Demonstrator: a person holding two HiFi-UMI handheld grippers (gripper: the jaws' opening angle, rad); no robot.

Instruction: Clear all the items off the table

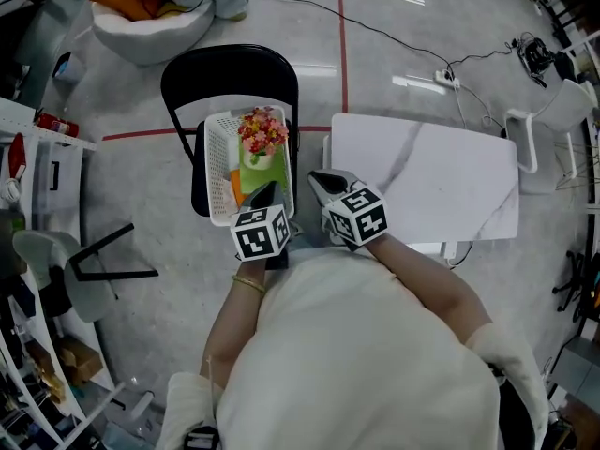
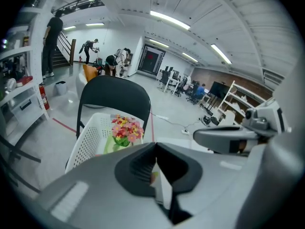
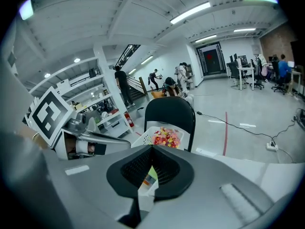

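Observation:
A white basket (image 1: pixel 214 172) sits on a black folding chair (image 1: pixel 230 78) left of the white marble table (image 1: pixel 431 176), whose top is bare. A pot of pink and red flowers (image 1: pixel 262 131) stands in the basket beside something orange. My left gripper (image 1: pixel 267 191) is shut and empty over the basket's near edge. My right gripper (image 1: pixel 320 179) is shut and empty, between the basket and the table's left edge. The left gripper view shows closed jaws (image 2: pixel 155 145) below the flowers (image 2: pixel 126 127). In the right gripper view, closed jaws (image 3: pixel 152 147) point at the flowers (image 3: pixel 165 136).
A dark-legged stool (image 1: pixel 103 261) stands on the floor at left, beside shelving (image 1: pixel 28 157). A white seat (image 1: pixel 553 120) flanks the table's right end. A cable and power strip (image 1: pixel 441 78) lie on the floor beyond the table. People stand far off in the hall.

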